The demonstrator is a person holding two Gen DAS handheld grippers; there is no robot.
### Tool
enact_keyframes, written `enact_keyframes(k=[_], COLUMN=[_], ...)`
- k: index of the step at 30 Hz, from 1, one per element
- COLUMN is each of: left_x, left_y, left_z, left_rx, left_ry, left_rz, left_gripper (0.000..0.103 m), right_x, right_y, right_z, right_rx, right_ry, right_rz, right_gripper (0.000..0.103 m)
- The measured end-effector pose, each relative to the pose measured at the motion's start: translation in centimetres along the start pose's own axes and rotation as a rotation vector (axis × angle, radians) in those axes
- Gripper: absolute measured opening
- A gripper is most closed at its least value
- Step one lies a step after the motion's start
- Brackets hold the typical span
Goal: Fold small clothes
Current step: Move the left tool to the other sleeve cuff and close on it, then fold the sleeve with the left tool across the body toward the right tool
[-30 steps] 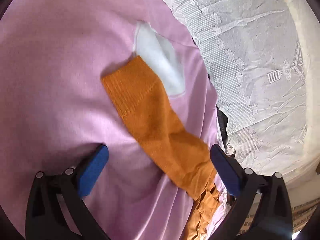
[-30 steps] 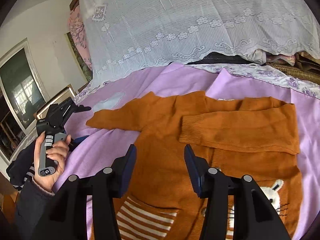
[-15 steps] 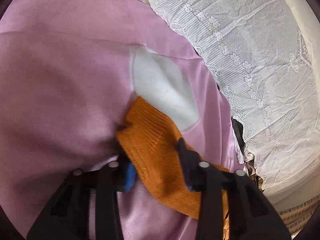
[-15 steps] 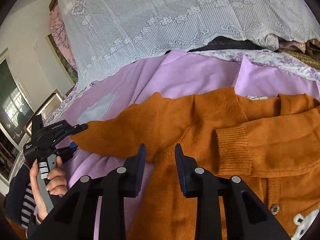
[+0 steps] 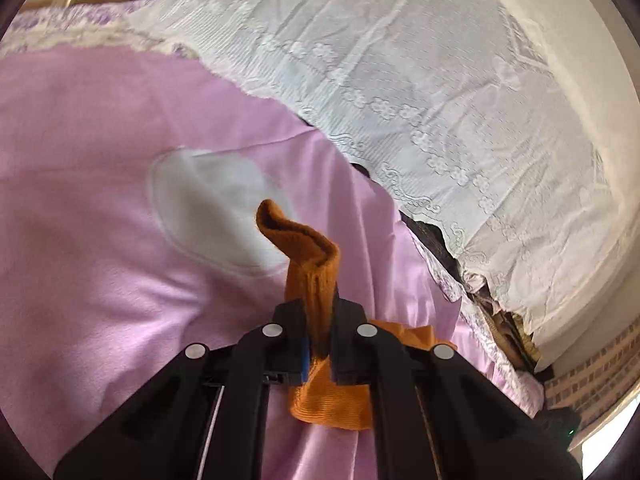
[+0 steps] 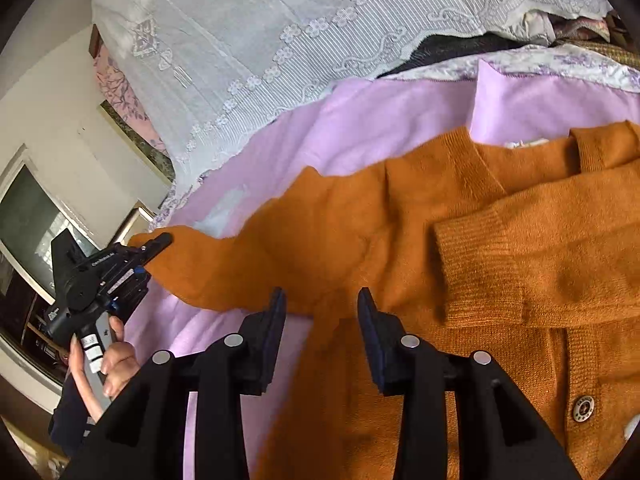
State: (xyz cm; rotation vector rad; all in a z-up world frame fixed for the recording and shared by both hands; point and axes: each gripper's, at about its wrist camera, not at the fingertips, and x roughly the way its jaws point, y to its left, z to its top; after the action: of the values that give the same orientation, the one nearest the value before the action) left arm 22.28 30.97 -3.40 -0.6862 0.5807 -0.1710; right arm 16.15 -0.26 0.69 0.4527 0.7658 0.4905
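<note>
Left gripper (image 5: 318,320) clamped tight on the cuff of the orange cardigan's sleeve (image 5: 316,280); cuff end curls up above the jaws. Cardigan (image 6: 460,248) lies flat on the pink sheet (image 5: 100,140), other sleeve folded across its chest. Right gripper (image 6: 320,312) hovers over the armpit area, jaws opening, knit below them but not pinched. Pale patch (image 5: 208,208) on the sheet just behind the lifted cuff. White lace cover (image 5: 420,80) drapes over a pile along the far edge, dark clothes peeking out underneath. Nothing blocks the sleeve.
</note>
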Motion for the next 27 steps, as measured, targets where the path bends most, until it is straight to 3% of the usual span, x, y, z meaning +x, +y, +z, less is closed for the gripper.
enact_keyframes(k=[5, 10, 16, 23, 26, 27], left_x=[-0.2, -0.3, 0.3, 0.9, 1.0, 1.0], left_y=[-6.2, -12.5, -18.0, -21.5, -22.0, -22.0], left_z=[-1.9, -5.1, -9.9, -14.8, -15.7, -15.8], left_rx=[0.241, 0.454, 0.669, 0.854, 0.889, 0.893], left_ry=[0.009, 0.020, 0.041, 0.080, 0.090, 0.082], left_rz=[-0.079, -0.114, -0.068, -0.055, -0.057, -0.046], left_gripper=[0.005, 0.005, 0.005, 0.005, 0.005, 0.005], right_x=[-3.3, -5.7, -6.1, -5.7, -5.3, -5.1], right_y=[0.7, -0.7, -2.7, -3.6, -4.3, -4.6], right_z=[1.4, 2.9, 3.9, 3.7, 3.7, 3.6], right_rx=[0.015, 0.108, 0.216, 0.291, 0.314, 0.334], right_ry=[-0.075, -0.089, -0.058, -0.012, 0.006, 0.007], right_rz=[0.100, 0.211, 0.291, 0.311, 0.275, 0.274], right_gripper=[0.042, 0.050, 0.057, 0.062, 0.058, 0.045])
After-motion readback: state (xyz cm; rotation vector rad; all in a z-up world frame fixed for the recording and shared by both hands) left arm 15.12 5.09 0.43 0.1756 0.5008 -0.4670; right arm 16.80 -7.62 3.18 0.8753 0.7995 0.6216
